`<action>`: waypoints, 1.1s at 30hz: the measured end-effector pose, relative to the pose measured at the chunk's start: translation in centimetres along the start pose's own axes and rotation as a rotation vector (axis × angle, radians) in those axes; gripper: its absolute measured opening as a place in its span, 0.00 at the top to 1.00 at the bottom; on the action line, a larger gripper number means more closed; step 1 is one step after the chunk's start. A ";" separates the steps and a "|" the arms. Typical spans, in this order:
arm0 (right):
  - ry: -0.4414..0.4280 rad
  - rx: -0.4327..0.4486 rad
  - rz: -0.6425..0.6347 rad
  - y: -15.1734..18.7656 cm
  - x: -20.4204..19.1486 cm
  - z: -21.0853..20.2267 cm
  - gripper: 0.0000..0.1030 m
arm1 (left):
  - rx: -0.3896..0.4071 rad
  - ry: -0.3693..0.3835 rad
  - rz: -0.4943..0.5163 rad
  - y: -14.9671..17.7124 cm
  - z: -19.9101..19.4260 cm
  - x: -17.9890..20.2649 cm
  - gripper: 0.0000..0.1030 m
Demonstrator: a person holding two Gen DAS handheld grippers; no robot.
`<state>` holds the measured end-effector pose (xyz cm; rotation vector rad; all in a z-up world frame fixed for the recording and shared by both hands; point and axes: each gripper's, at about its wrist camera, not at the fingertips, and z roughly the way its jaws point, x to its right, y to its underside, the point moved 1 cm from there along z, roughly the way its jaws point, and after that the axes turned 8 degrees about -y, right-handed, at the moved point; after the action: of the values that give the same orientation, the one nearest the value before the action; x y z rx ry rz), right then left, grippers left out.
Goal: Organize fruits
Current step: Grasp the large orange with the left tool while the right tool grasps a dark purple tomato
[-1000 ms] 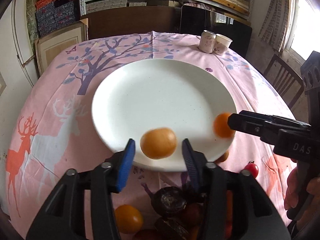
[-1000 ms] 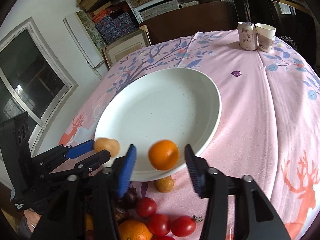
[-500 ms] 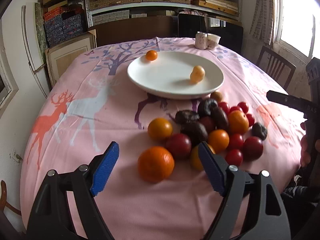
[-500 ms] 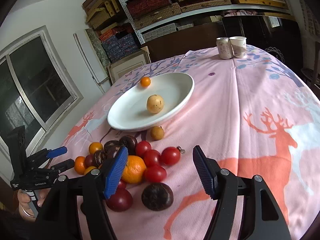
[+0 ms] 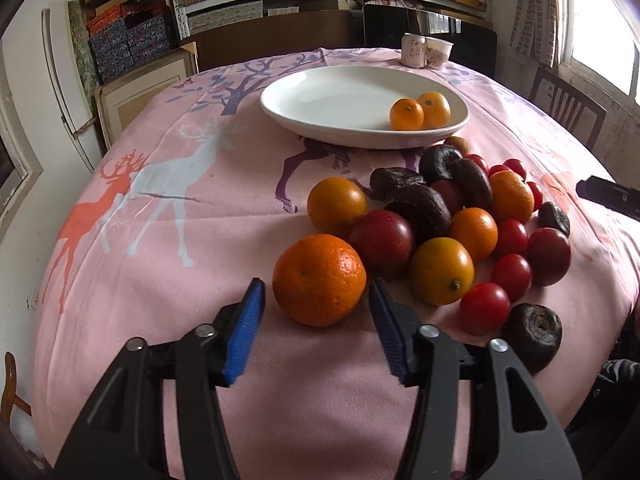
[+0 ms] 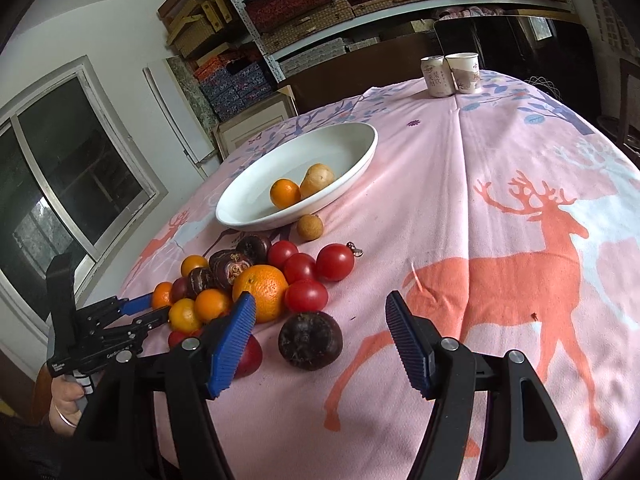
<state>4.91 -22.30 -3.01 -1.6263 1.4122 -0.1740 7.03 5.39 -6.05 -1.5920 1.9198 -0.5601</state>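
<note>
Now centre your spread left gripper (image 5: 316,300) around the orange (image 5: 319,280) near the bench's front edge, then squeeze gently.

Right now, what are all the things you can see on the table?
plate: one, white, mid-table
small fruits on plate: two, orange and yellowish, touching
big orange: one, orange, nearest left jaws
fruit pile: many, orange, red, dark purple-brown, before the plate
dark fruit: one, purple-brown, nearest right jaws
tan fruit: one, beside plate rim
can and paper cup: one each, pale, far edge
tablecloth: one, pink with deer
left gripper: black, blue pads, open
right gripper: same, open
</note>
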 end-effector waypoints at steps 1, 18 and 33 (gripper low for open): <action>0.001 -0.010 -0.008 0.2 -0.2 0.0 0.34 | -0.007 0.003 -0.012 0.0 0.4 -0.1 0.40; 0.152 -0.142 -0.122 1.0 -2.6 3.5 0.34 | 0.074 0.082 -0.057 0.9 -3.7 -0.5 0.58; 0.032 -0.096 -0.025 1.6 -1.2 1.5 0.58 | 0.088 0.103 -0.076 1.3 -4.2 -0.4 0.58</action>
<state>4.40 -20.31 -4.46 -1.7273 1.4449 -0.1492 3.32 5.82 -3.68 -1.6135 1.8872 -0.7608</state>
